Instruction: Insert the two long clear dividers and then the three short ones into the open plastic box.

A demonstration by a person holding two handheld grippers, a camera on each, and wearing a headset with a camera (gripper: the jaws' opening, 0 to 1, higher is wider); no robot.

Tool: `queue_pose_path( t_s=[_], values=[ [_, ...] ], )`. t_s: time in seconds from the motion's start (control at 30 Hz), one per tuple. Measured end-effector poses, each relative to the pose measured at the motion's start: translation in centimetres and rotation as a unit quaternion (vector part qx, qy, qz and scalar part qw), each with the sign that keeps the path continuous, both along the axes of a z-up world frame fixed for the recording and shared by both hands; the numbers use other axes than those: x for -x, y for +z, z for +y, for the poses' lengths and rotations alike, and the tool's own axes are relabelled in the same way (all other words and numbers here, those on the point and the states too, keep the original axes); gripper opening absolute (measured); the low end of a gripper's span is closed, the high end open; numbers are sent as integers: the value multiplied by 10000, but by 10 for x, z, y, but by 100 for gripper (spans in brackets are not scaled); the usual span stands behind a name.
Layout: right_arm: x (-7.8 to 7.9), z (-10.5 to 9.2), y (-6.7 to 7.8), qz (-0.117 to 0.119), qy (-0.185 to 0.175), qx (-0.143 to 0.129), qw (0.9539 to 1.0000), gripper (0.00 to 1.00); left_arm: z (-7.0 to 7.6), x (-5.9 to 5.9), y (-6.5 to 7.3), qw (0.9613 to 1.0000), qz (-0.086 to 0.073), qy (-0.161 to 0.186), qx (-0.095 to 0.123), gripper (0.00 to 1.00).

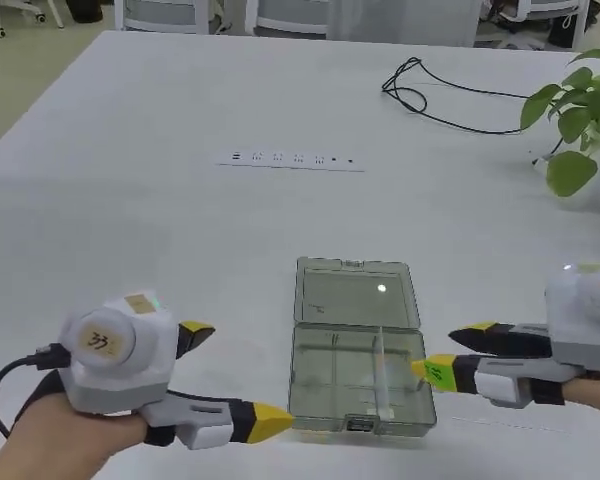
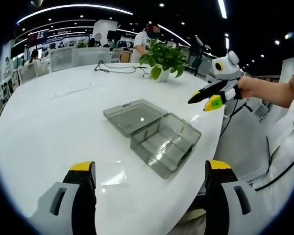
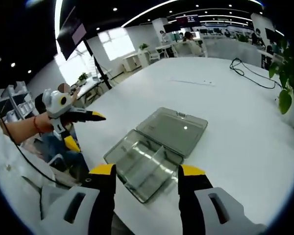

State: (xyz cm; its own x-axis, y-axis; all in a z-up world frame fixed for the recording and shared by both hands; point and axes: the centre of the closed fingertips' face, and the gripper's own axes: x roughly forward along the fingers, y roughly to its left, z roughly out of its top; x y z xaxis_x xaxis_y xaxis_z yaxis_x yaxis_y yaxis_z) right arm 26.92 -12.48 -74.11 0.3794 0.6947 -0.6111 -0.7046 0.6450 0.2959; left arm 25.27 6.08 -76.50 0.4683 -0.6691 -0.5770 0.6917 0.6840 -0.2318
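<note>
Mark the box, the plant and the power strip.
box (image 1: 352,292): head view, on the middle of its open lid.
plant (image 1: 572,172): head view, on a large lower leaf.
power strip (image 1: 290,160): head view, on the middle of its top face.

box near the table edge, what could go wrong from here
The box sits close to the near edge of the table with nothing holding it, so a push into it may slide it off. The clear piece lying before the left gripper barely shows against the white table and could be misgripped or nudged.
</note>
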Motion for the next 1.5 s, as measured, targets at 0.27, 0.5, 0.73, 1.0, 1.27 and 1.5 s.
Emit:
queue_pose_path(
  t_s=[0.27, 0.5, 0.73, 1.0, 1.27, 1.5],
  values=[
    [10, -9, 5, -353, 365, -75, 9987, 63, 17, 0, -22, 9983, 360, 213, -395, 87],
    [15, -20, 5, -638, 669, 8, 9957, 71, 26, -4, -39, 9947, 659, 374, -692, 80],
    [21, -30, 2, -822, 824, 38, 9932, 76, 31, -2, -59, 9882, 961, 373, -1132, 74],
    [23, -40, 0, -923, 752, -4, 9929, 76, 40, 1, -79, 9771, 1167, 379, -1740, 61],
    [23, -42, 0, -953, 681, -60, 9931, 76, 46, 1, -85, 9700, 1153, 459, -2089, 52],
    [23, -40, 2, -1006, 637, -95, 9928, 76, 50, -2, -88, 9634, 1072, 492, -2409, 45]
  ],
)
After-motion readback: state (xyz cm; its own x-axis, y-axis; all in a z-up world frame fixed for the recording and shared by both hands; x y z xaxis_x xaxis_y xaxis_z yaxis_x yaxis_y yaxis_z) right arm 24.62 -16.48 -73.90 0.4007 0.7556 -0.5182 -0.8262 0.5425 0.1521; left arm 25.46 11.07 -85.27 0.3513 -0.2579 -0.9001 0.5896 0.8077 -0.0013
